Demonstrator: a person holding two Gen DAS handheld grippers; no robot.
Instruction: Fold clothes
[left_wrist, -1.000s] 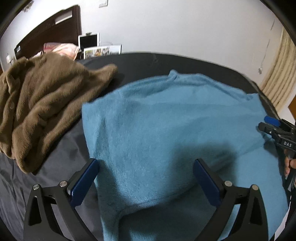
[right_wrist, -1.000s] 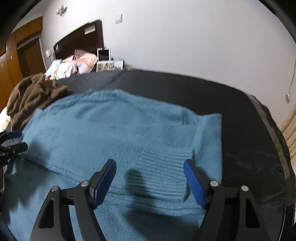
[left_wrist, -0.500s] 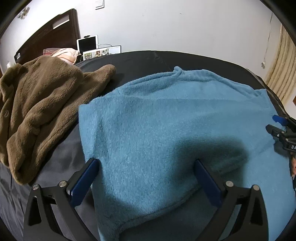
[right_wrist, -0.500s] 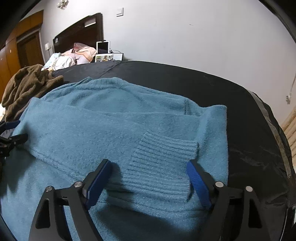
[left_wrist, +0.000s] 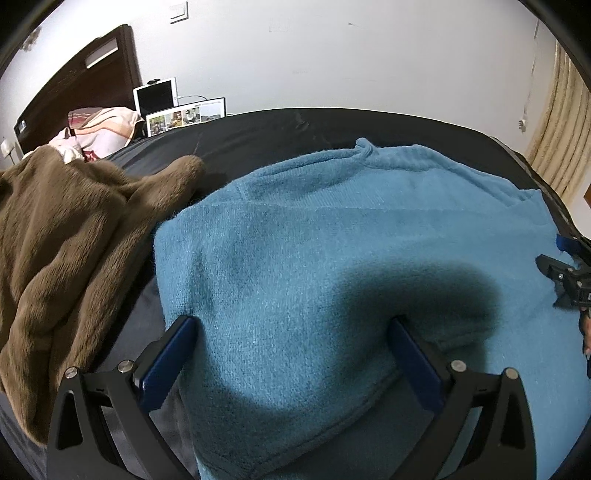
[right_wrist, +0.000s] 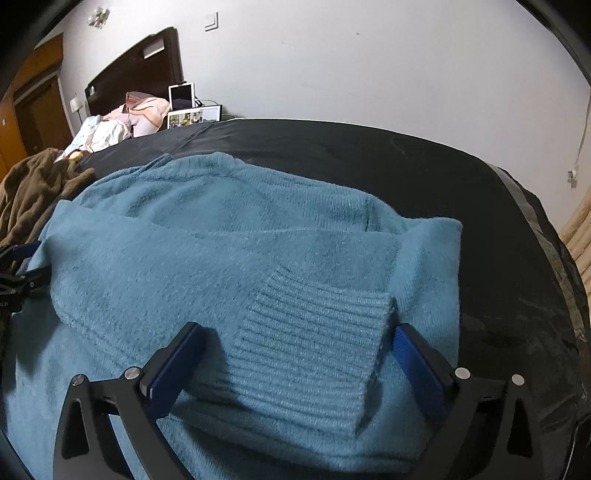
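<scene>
A blue knit sweater (left_wrist: 332, 240) lies spread on the dark bed; it also shows in the right wrist view (right_wrist: 221, 240). Its sleeves are folded across the body. My left gripper (left_wrist: 291, 336) is open, low over the sweater's left folded edge, with fabric between the fingers. My right gripper (right_wrist: 295, 343) is open, its fingers either side of the ribbed cuff (right_wrist: 310, 332) of a folded sleeve. The right gripper shows at the left wrist view's right edge (left_wrist: 565, 273); the left gripper shows at the right wrist view's left edge (right_wrist: 18, 273).
A brown fleece garment (left_wrist: 66, 236) lies heaped left of the sweater on the dark bedcover (right_wrist: 369, 155). Pillows and clothes (right_wrist: 122, 122), a tablet (left_wrist: 157, 94) and a headboard stand at the far end. A curtain (left_wrist: 561, 129) hangs at the right.
Both grippers have dropped lower and moved forward over the sweater. The right gripper's fingers now flank the ribbed cuff. Both stay open.
</scene>
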